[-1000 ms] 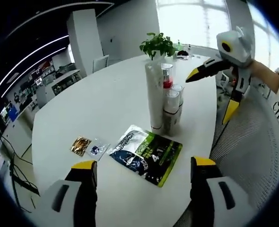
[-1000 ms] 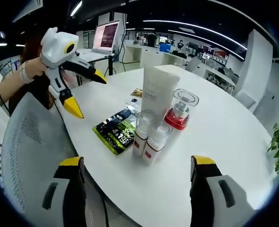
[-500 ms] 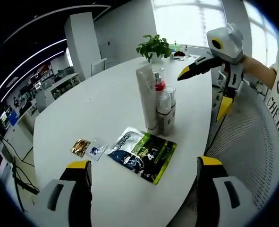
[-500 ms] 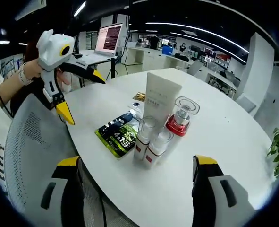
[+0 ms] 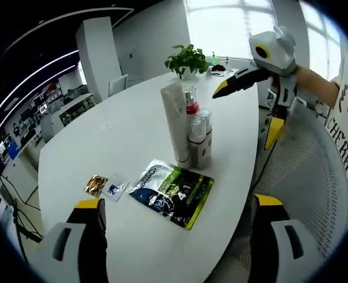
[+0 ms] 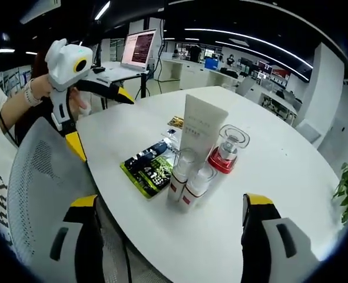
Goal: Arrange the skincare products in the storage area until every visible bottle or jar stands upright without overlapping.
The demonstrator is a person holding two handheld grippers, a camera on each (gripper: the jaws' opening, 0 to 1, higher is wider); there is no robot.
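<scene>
Standing tight together near the table (image 6: 291, 177) edge, the 4 skincare products leave little room for error: the tall white tube (image 6: 202, 127) rises just behind 2 small red-banded bottles (image 6: 190, 178), and the red-based jar with the clear cap (image 6: 226, 152) sits just beside the tube. All 4 look upright, and the 2 small bottles seem to touch each other. A jaw pushed in between them could knock the tall tube over, since it looks the tallest and likeliest to tip, and a fall would likely take the small bottles with it. The cluster is also near the rim on the chair side, so a sideways nudge could send a bottle off the table.

A flat dark-and-green pouch (image 5: 172, 192) lies just beside the cluster, and 2 small sachets (image 5: 106, 186) lie a little further along; dragging a bottle across the pouch could tip it.

The right gripper (image 6: 169, 242) has its jaws spread wide with nothing between them, and the cluster sits ahead of them, roughly centred and well apart from the tips. The left gripper (image 5: 178, 239) is likewise wide and empty, with the pouch nearest its jaws and the bottles beyond it. From the left gripper view the tube (image 5: 176, 124) hides part of the jar.
</scene>
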